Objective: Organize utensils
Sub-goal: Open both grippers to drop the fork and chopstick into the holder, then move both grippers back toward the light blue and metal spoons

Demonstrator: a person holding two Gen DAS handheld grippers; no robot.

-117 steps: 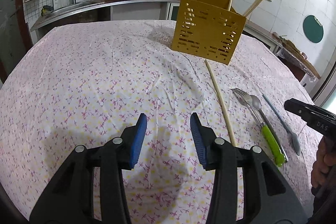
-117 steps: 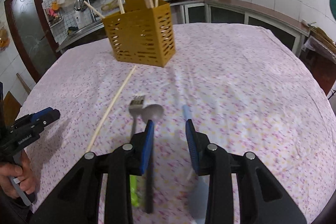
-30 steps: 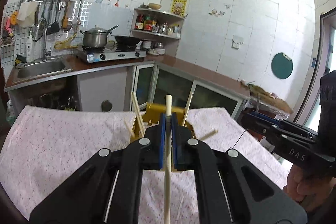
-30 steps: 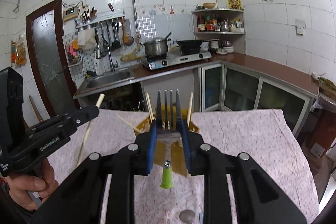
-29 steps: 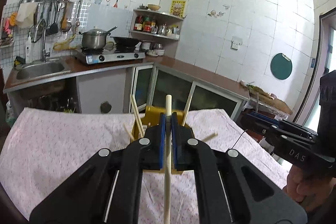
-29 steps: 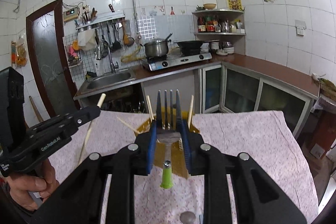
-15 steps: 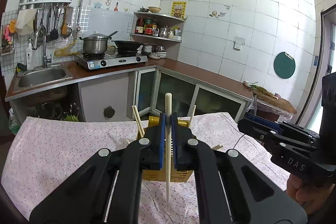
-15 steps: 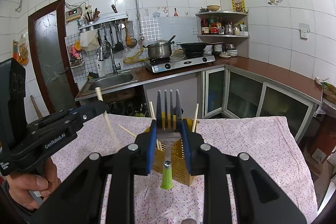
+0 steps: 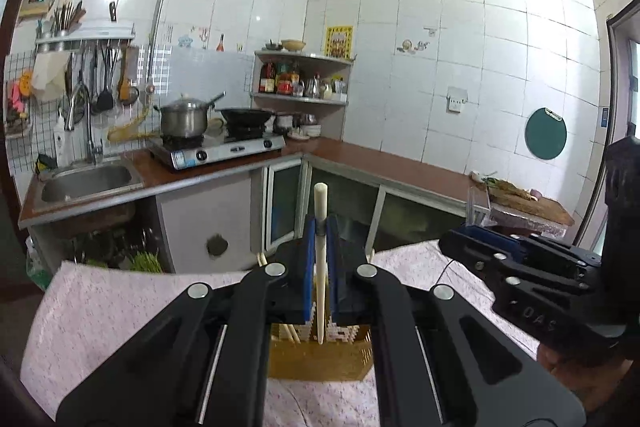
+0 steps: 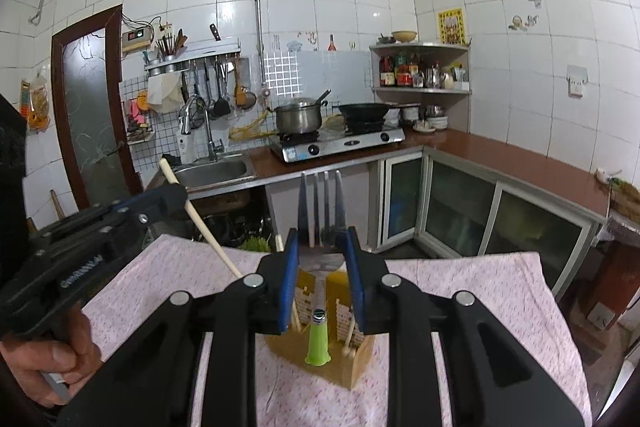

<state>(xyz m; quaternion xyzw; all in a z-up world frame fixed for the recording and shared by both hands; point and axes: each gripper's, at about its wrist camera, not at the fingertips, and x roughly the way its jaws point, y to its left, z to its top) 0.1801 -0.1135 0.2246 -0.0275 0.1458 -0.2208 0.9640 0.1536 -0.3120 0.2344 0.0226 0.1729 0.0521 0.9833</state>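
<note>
My left gripper [image 9: 320, 227] is shut on a pale wooden chopstick [image 9: 321, 267], held upright with its thin end hanging just over the yellow slotted utensil holder [image 9: 320, 363]. My right gripper [image 10: 322, 255] is shut on a fork [image 10: 320, 211], tines up and green handle [image 10: 318, 341] pointing down above the same utensil holder [image 10: 352, 367]. Several chopsticks stand in the holder. The left gripper with its chopstick [image 10: 200, 223] shows at the left of the right wrist view; the right gripper [image 9: 520, 271] shows at the right of the left wrist view.
The holder stands on a table with a pink floral cloth [image 10: 480, 299]. Behind it run a kitchen counter [image 10: 500, 151], a sink [image 10: 216, 169] and a stove with a pot [image 10: 298, 119]. A person's hand [image 10: 44, 359] grips the left tool.
Both grippers have risen with their utensils, so the holder sits lower and nearer under them. The chopstick's lower end and the fork's handle now hang right over the holder.
</note>
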